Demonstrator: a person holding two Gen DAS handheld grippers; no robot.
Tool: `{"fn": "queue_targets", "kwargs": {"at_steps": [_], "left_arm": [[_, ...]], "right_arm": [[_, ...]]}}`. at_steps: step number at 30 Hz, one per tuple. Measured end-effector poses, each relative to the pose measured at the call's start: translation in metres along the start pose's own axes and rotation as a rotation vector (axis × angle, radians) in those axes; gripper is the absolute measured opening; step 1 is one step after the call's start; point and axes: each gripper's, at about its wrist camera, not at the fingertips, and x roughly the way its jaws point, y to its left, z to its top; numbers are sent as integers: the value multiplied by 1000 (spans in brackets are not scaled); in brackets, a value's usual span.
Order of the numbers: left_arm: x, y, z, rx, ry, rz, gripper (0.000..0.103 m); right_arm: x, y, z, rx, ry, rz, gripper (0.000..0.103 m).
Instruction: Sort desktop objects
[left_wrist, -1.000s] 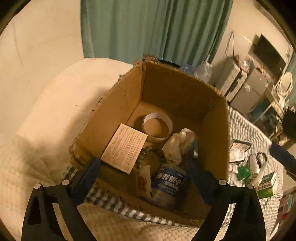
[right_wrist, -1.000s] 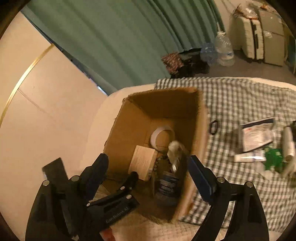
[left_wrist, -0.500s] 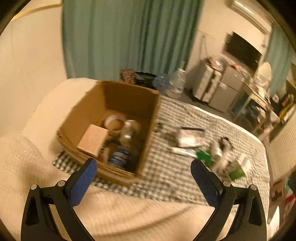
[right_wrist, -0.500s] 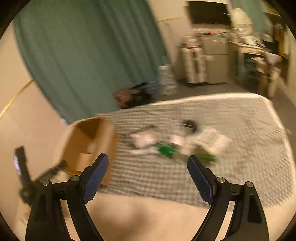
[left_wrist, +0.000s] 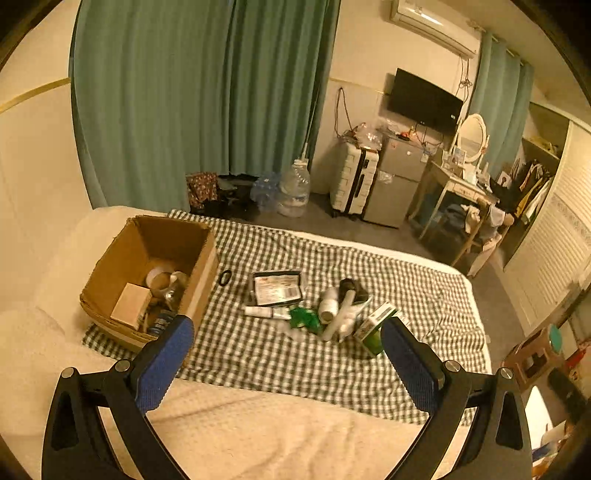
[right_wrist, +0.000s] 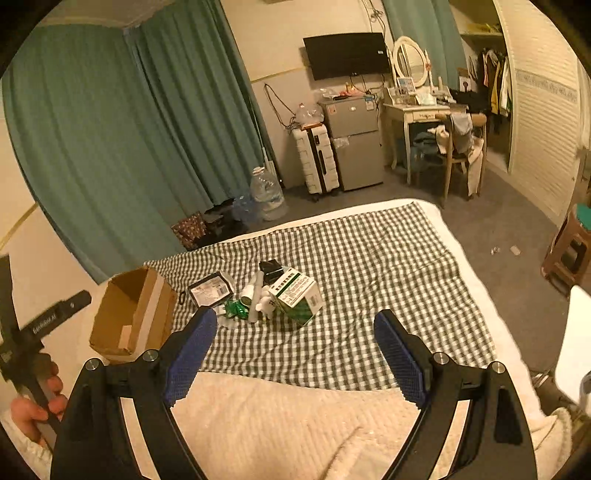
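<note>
A brown cardboard box (left_wrist: 110, 254) stands at the left of a green checked cloth (left_wrist: 406, 295) on the bed and holds a tape roll, a small carton and a bottle. It also shows in the right wrist view (right_wrist: 147, 306). A heap of small objects lies mid-cloth: a green-and-white carton (right_wrist: 297, 293), white tubes (left_wrist: 330, 304), a green wrapper (left_wrist: 304, 319), a flat packet (left_wrist: 277, 288), a black hair tie (left_wrist: 224, 277). My left gripper (left_wrist: 288, 362) is open and empty, high above the near cloth edge. My right gripper (right_wrist: 295, 354) is open and empty too.
The bed has a cream blanket (left_wrist: 258, 435) in front. Beyond it stand green curtains (left_wrist: 184, 110), water bottles (left_wrist: 295, 188), a white suitcase (left_wrist: 352, 181), a small fridge (left_wrist: 399, 181) and a desk with a chair (right_wrist: 461, 147). A stool (right_wrist: 569, 251) stands right.
Both grippers have pulled up and back from over the box, swinging right. The box is now far at the left and the heap of objects lies ahead. Both stayed open.
</note>
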Motion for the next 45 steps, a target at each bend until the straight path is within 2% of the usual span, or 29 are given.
{"fn": "queue_targets", "kwargs": {"at_steps": [5,10,13,15,19,22,26,28,29,32,33,36,38,40,41,45], "left_arm": [[4,-35,4,38,-19,18,103],[23,-60,0,177,-53,102,103],[41,-55,-9,207,-67,52,103],[67,-48,-17,211,-37,20,103],[138,-39,-36,217,5,55,103],[207,-42,-48,240,27,71,103],[280,-51,-58,231,49,26,103],[305,-55,-70,276,53,-3,103],[317,-58,-76,304,63,7,103],[338,-63,-82,318,71,-69,103],[348,-61,-84,306,92,-99,103],[368,-61,-89,297,159,-104,103],[375,-59,-91,283,202,-119,103],[375,-56,-92,266,205,-137,103],[374,-58,-92,273,207,-140,103],[374,-64,-99,302,213,-142,103]], "right_arm": [[-10,9,6,-93,-10,-29,88],[4,18,15,-165,-41,-5,88],[43,21,20,-194,-23,7,88],[75,21,19,-214,-9,16,88],[151,17,12,-241,29,12,88],[212,10,6,-236,83,48,88],[280,5,-2,-304,104,59,88],[304,6,-10,-370,93,52,88],[316,7,-16,-410,79,69,88],[340,9,-30,-509,84,106,88],[349,11,-35,-551,100,92,88],[373,15,-48,-659,134,13,88],[384,16,-53,-654,147,38,88],[398,16,-57,-631,197,33,88],[402,15,-59,-616,210,37,85],[389,5,-61,-520,194,22,81]]}}
